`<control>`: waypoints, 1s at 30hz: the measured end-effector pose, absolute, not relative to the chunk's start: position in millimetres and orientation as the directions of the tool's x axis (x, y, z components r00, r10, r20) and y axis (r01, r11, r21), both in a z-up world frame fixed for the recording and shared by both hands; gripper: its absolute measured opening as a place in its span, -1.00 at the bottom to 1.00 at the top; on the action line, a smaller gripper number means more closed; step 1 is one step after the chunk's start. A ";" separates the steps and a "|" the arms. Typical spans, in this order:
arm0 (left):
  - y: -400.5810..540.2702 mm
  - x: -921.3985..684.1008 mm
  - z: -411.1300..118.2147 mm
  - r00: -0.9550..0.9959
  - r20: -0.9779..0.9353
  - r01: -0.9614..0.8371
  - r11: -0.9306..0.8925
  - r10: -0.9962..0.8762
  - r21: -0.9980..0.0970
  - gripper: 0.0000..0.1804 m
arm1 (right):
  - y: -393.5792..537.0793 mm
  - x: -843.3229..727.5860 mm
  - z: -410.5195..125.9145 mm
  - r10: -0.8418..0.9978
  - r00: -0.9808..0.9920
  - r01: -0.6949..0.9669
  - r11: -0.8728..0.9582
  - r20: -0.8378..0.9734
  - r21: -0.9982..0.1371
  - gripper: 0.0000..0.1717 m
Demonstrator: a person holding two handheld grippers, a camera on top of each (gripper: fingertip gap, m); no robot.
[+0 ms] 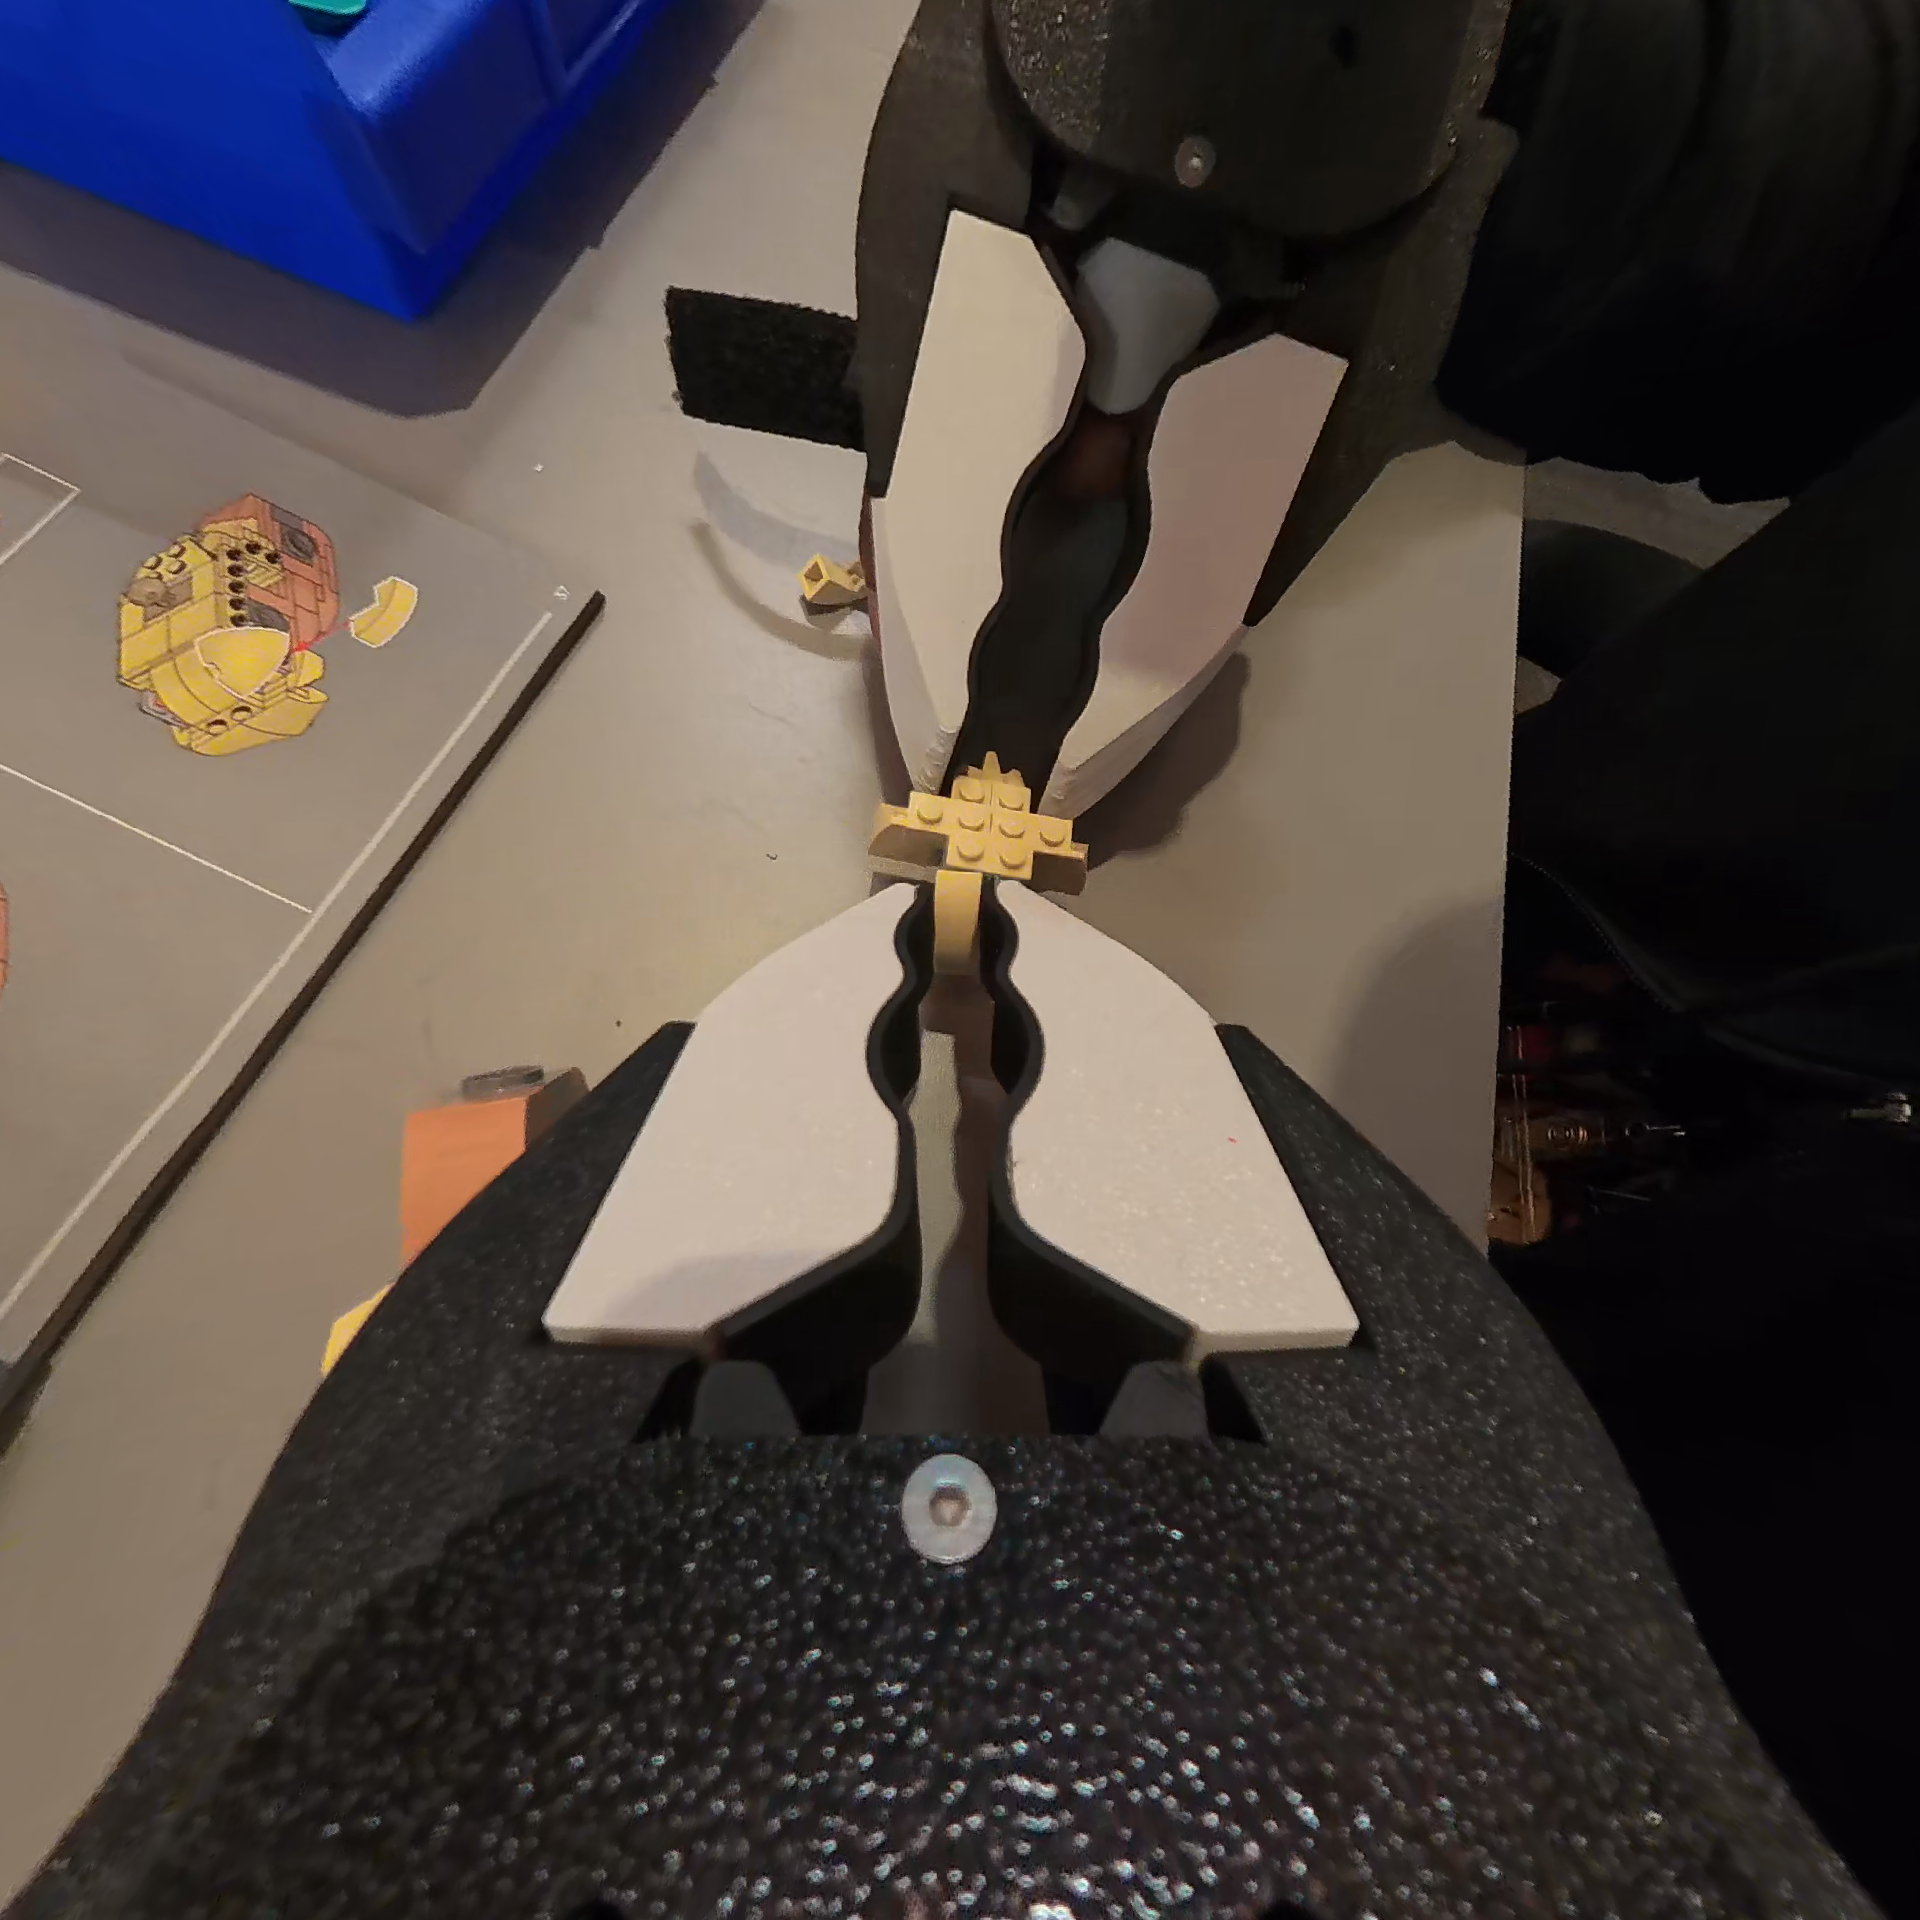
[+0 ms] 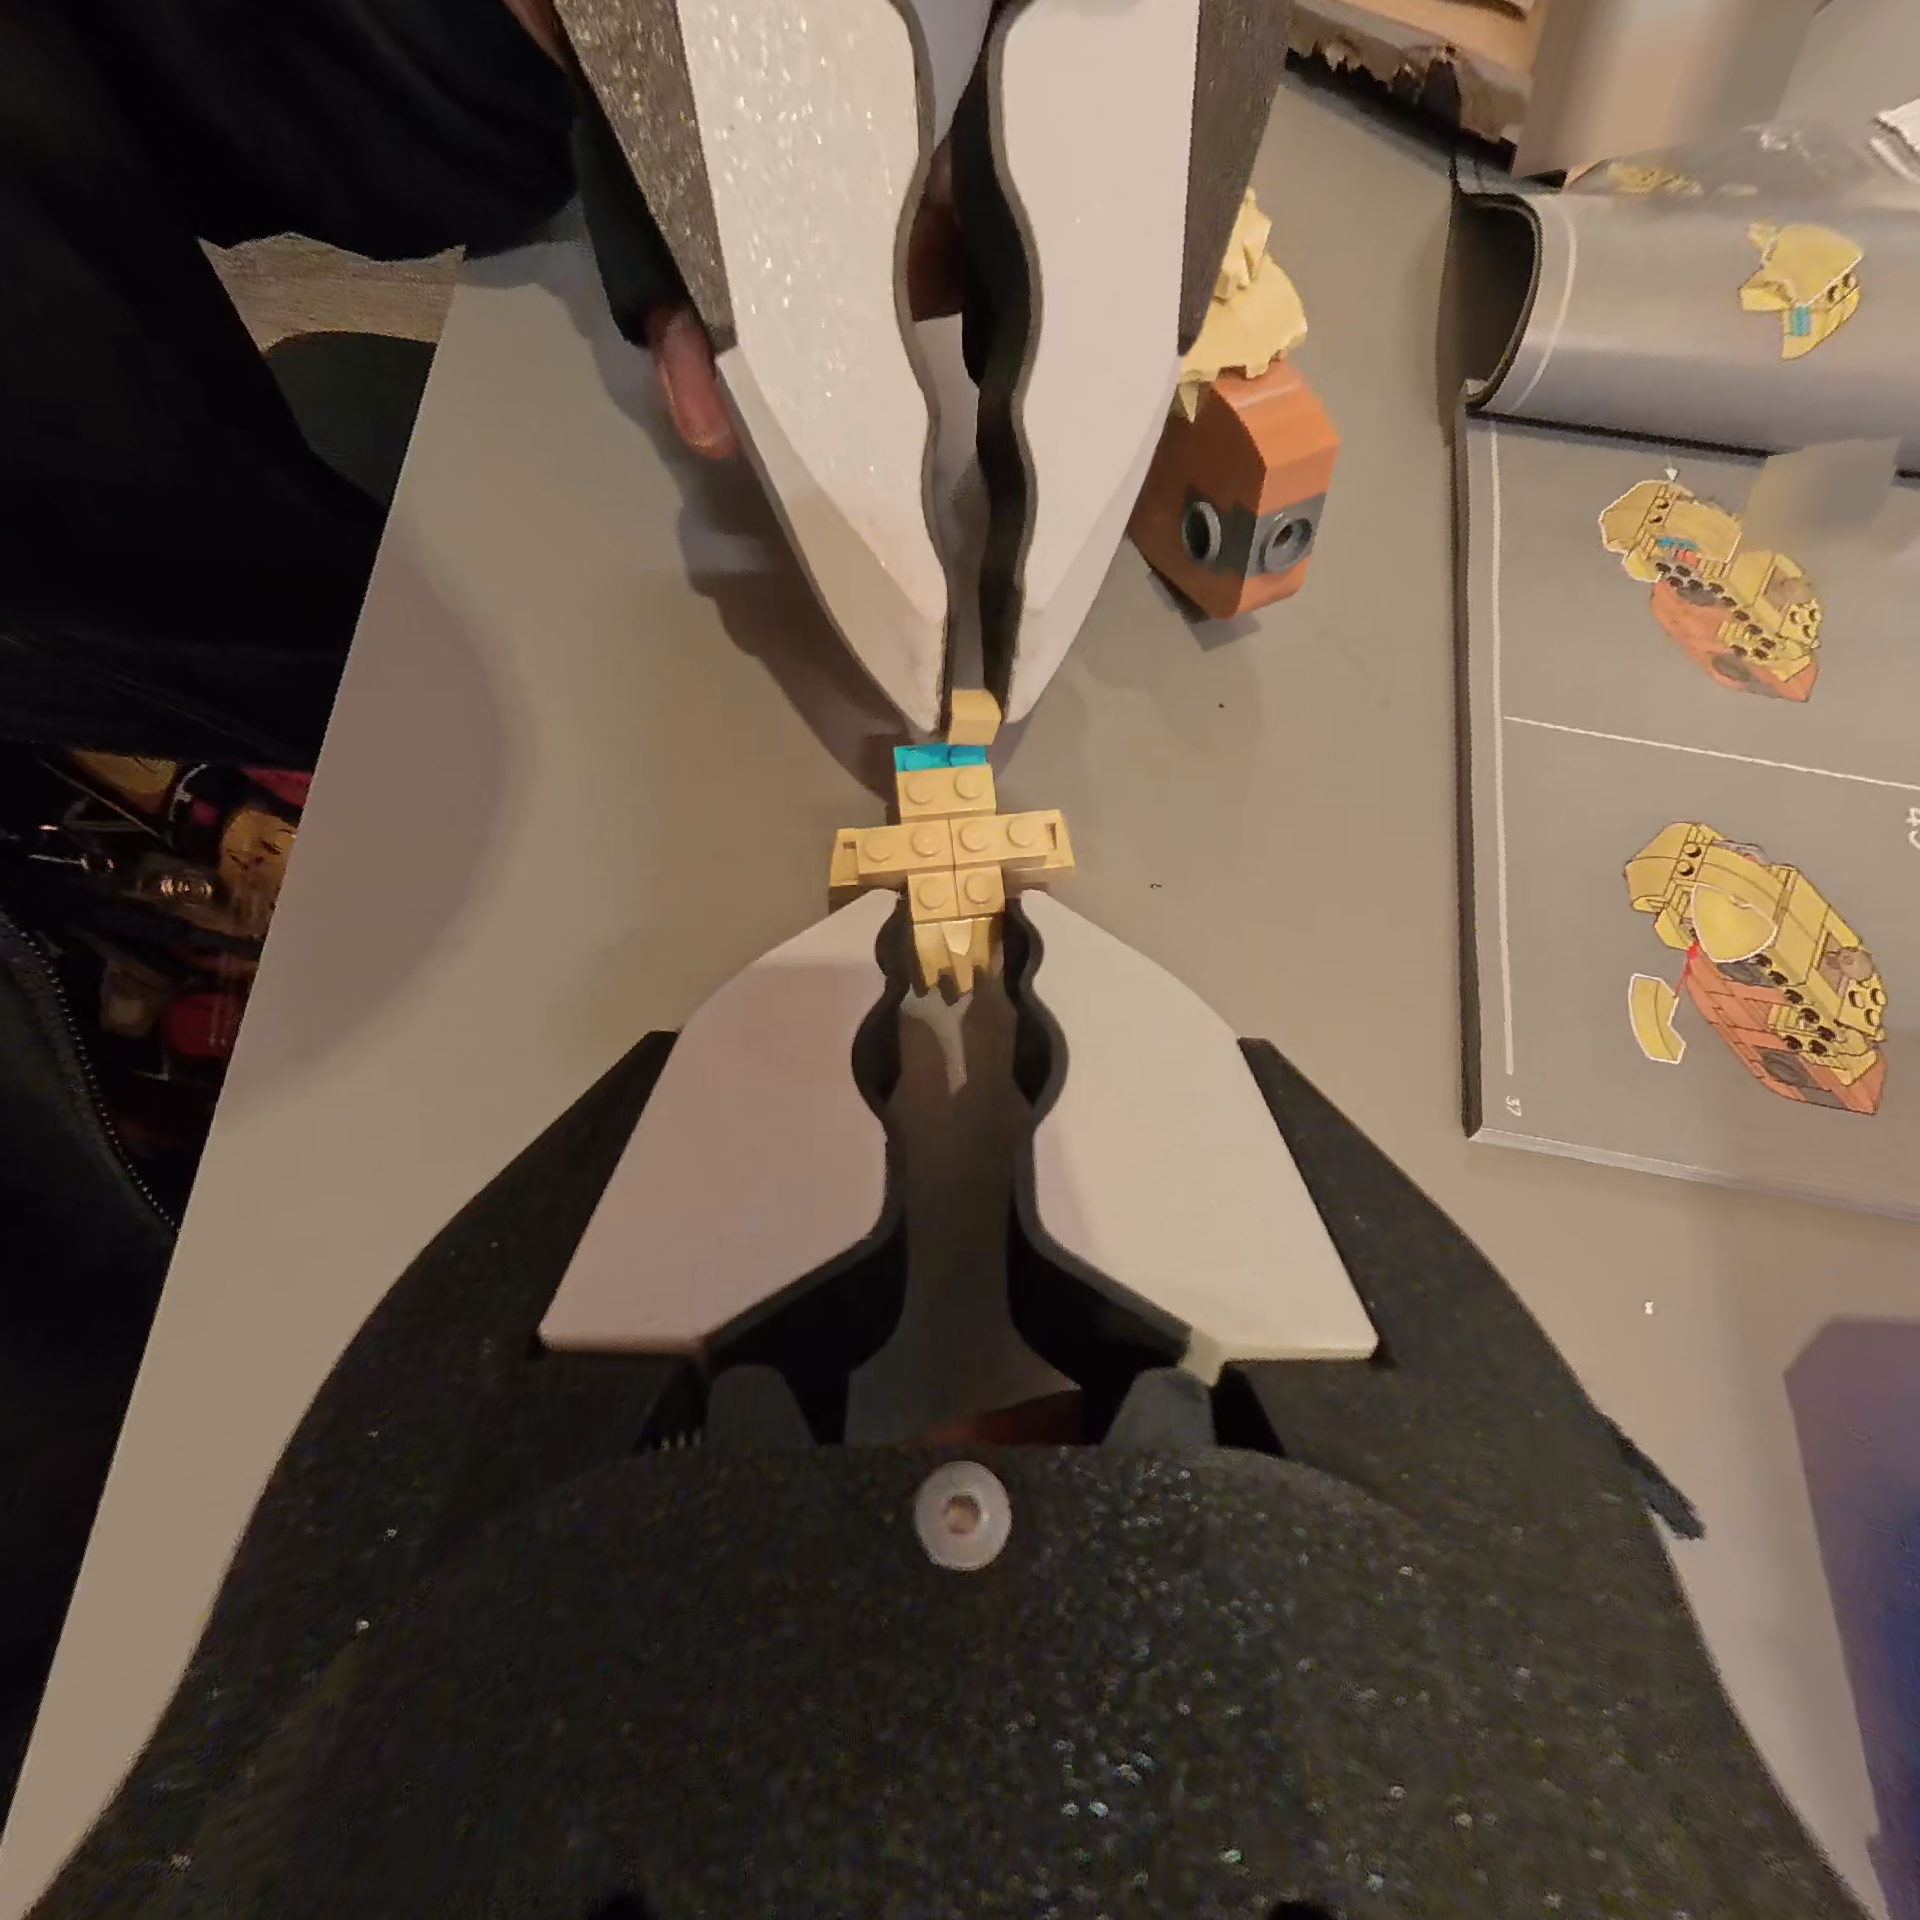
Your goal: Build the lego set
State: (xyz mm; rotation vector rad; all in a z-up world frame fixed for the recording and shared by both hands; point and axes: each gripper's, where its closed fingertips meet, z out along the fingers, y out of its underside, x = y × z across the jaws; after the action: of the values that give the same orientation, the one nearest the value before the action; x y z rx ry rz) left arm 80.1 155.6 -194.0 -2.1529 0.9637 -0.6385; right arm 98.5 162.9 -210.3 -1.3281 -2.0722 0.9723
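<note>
Left gripper (image 1: 956, 914) pinches the curved tan tab of a small studded, cross-shaped tan brick assembly (image 1: 977, 831), held above the grey table (image 1: 644, 790). Right gripper (image 2: 956, 935), facing it, clamps the assembly's toothed opposite end, seemingly with both pads pressing. Beyond: glossy instruction booklet (image 2: 1662, 790), brown block model (image 2: 1242, 488).

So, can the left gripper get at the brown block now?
Probably not as things stand. The left gripper is shut on one end of the tan brick piece, with the right gripper at the other end. The brown block lies off to its side, nothing covering it.
</note>
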 end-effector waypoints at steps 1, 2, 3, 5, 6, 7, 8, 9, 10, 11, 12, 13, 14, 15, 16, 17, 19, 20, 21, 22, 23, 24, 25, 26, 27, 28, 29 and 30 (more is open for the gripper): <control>155.5 80.8 -194.6 0.602 0.153 -0.448 -0.491 -0.783 -0.748 -0.91 | 163.2 98.4 -210.1 0.914 -0.404 0.563 0.274 0.029 -0.780 -0.80; 155.2 81.5 -195.1 0.600 0.155 -0.450 -0.491 -0.785 -0.746 -0.91 | 163.3 98.4 -209.8 0.915 -0.402 0.561 0.273 0.031 -0.782 -0.81; 154.9 82.1 -195.7 0.598 0.156 -0.452 -0.491 -0.786 -0.745 -0.91 | 163.2 98.4 -209.0 0.915 -0.402 0.557 0.271 0.032 -0.785 -0.81; 154.9 82.3 -196.8 0.597 0.153 -0.457 -0.491 -0.787 -0.742 -0.91 | 162.6 98.0 -207.9 0.915 -0.401 0.550 0.269 0.033 -0.790 -0.81; 155.4 82.1 -196.9 0.599 0.153 -0.456 -0.492 -0.786 -0.742 -0.91 | 162.7 97.9 -207.9 0.916 -0.400 0.549 0.271 0.036 -0.790 -0.81; 155.5 82.1 -196.9 0.599 0.154 -0.455 -0.493 -0.786 -0.742 -0.91 | 162.7 97.8 -207.6 0.916 -0.400 0.547 0.272 0.038 -0.792 -0.81; 155.7 82.1 -196.8 0.598 0.154 -0.455 -0.492 -0.786 -0.742 -0.91 | 162.4 97.7 -207.4 0.916 -0.400 0.545 0.272 0.038 -0.793 -0.81; 155.7 82.1 -196.7 0.598 0.153 -0.455 -0.491 -0.787 -0.743 -0.91 | 162.4 97.6 -207.0 0.916 -0.400 0.543 0.272 0.039 -0.794 -0.81; 155.7 82.0 -196.8 0.598 0.153 -0.456 -0.491 -0.787 -0.743 -0.91 | 162.4 97.6 -206.8 0.916 -0.400 0.542 0.271 0.040 -0.795 -0.81; 155.9 81.9 -196.6 0.598 0.153 -0.455 -0.490 -0.787 -0.743 -0.91 | 162.5 97.6 -206.5 0.916 -0.399 0.540 0.271 0.041 -0.797 -0.81; 156.0 81.7 -196.4 0.598 0.154 -0.454 -0.490 -0.787 -0.744 -0.91 | 162.6 97.5 -206.1 0.916 -0.398 0.538 0.270 0.041 -0.799 -0.81; 156.1 81.6 -196.1 0.597 0.155 -0.452 -0.490 -0.787 -0.746 -0.91 | 162.7 97.5 -205.4 0.917 -0.397 0.535 0.268 0.041 -0.801 -0.81; 156.1 81.6 -195.7 0.597 0.157 -0.449 -0.490 -0.787 -0.747 -0.91 | 162.6 97.3 -204.5 0.917 -0.397 0.531 0.264 0.039 -0.805 -0.81; 156.3 81.4 -195.0 0.596 0.160 -0.446 -0.490 -0.787 -0.749 -0.91 | 162.4 97.2 -203.8 0.917 -0.396 0.528 0.261 0.038 -0.808 -0.81; 156.2 81.4 -194.1 0.595 0.163 -0.442 -0.489 -0.787 -0.752 -0.91 | 162.1 97.2 -202.9 0.917 -0.396 0.524 0.257 0.035 -0.812 -0.81; 156.0 81.4 -193.3 0.593 0.166 -0.438 -0.488 -0.788 -0.755 -0.91 | 162.0 97.0 -202.0 0.918 -0.396 0.520 0.253 0.032 -0.816 -0.81; 155.9 81.3 -191.5 0.590 0.172 -0.429 -0.487 -0.789 -0.761 -0.91 | 161.5 96.8 -200.2 0.918 -0.397 0.512 0.246 0.027 -0.823 -0.81; 155.6 81.4 -190.5 0.588 0.178 -0.424 -0.488 -0.789 -0.763 -0.91 | 161.1 96.7 -199.3 0.917 -0.398 0.508 0.243 0.025 -0.827 -0.81; 155.3 81.5 -189.6 0.585 0.183 -0.418 -0.488 -0.790 -0.766 -0.91 | 160.8 96.6 -198.5 0.917 -0.399 0.504 0.241 0.024 -0.830 -0.81; 155.0 81.6 -188.7 0.583 0.189 -0.413 -0.488 -0.790 -0.768 -0.91 | 160.4 96.6 -197.6 0.916 -0.400 0.499 0.239 0.023 -0.833 -0.81; 154.7 81.6 -187.9 0.581 0.193 -0.409 -0.489 -0.791 -0.770 -0.91 | 160.1 96.5 -196.9 0.916 -0.400 0.496 0.236 0.021 -0.836 -0.81; 154.4 81.8 -187.0 0.578 0.197 -0.405 -0.489 -0.791 -0.773 -0.91 | 160.0 96.3 -196.1 0.916 -0.400 0.492 0.232 0.019 -0.839 -0.81; 154.1 82.1 -186.0 0.576 0.201 -0.401 -0.489 -0.792 -0.775 -0.91 | 159.6 96.2 -195.2 0.916 -0.401 0.488 0.229 0.017 -0.842 -0.81; 153.8 82.2 -185.3 0.575 0.204 -0.398 -0.488 -0.792 -0.777 -0.91 | 159.5 96.1 -194.4 0.916 -0.401 0.484 0.227 0.016 -0.845 -0.81; 153.7 82.2 -184.5 0.574 0.206 -0.395 -0.488 -0.793 -0.778 -0.90 | 159.4 96.1 -193.7 0.916 -0.401 0.481 0.225 0.016 -0.847 -0.81; 153.4 82.2 -183.9 0.573 0.209 -0.392 -0.489 -0.793 -0.779 -0.90 | 159.3 96.1 -193.1 0.916 -0.401 0.478 0.223 0.015 -0.849 -0.81; 153.2 82.2 -183.3 0.572 0.212 -0.389 -0.489 -0.793 -0.780 -0.90 | 159.2 96.2 -192.7 0.916 -0.401 0.476 0.222 0.015 -0.851 -0.81; 153.1 82.2 -183.1 0.571 0.213 -0.388 -0.490 -0.793 -0.781 -0.90 | 159.1 96.1 -192.3 0.916 -0.401 0.474 0.221 0.015 -0.852 -0.81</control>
State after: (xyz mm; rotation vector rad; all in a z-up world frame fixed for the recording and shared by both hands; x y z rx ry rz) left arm 82.2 153.1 -183.1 -2.1063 0.9388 -0.7449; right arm 96.1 159.1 -192.3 -1.2773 -1.9706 1.0900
